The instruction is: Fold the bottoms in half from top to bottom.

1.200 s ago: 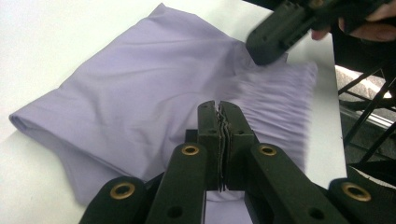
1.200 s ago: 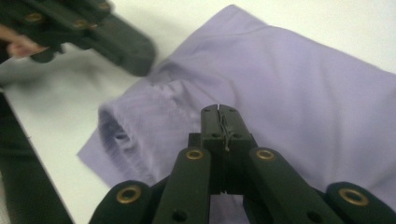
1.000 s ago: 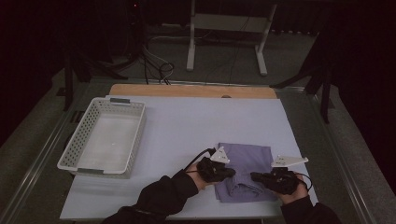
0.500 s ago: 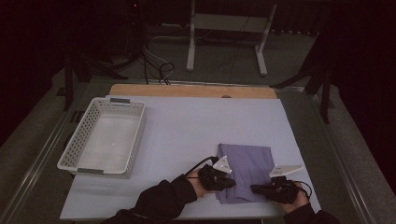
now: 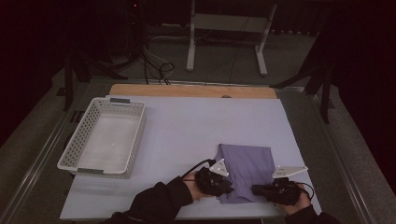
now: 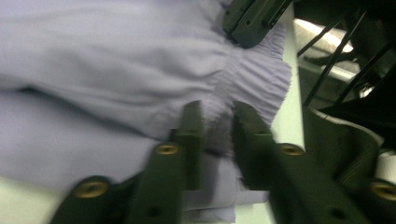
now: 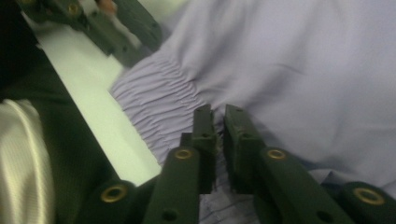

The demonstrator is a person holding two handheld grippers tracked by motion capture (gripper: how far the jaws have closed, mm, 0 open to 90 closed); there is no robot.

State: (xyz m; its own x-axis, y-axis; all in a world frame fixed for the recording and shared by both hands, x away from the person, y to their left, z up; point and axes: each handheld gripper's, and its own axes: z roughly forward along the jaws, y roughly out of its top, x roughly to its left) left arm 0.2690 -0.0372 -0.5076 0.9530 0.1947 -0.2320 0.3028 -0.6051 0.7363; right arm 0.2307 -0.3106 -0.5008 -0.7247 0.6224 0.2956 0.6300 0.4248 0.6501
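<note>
A lilac cloth (image 5: 247,163) with a gathered elastic hem lies folded on the white table (image 5: 187,126) near its front edge. My left gripper (image 5: 228,185) rests at the cloth's near left corner and my right gripper (image 5: 257,189) at its near right side, tips facing each other. In the left gripper view the left gripper (image 6: 217,112) has just been opening, and the hem (image 6: 252,79) lies loose in the gap. In the right gripper view the right gripper (image 7: 218,114) has also just been opening to a narrow gap, with the cloth (image 7: 303,60) under it.
A white slatted basket (image 5: 116,101) stands at the table's left side. A wooden strip (image 5: 191,90) runs along the far edge. The person's dark sleeve (image 5: 159,200) comes in at the bottom. Beyond the table stand a metal frame and cables on the floor.
Both grippers drew slightly toward the table's near edge. The cloth's near part was bunched and now lies flatter. Both pairs of jaws have parted.
</note>
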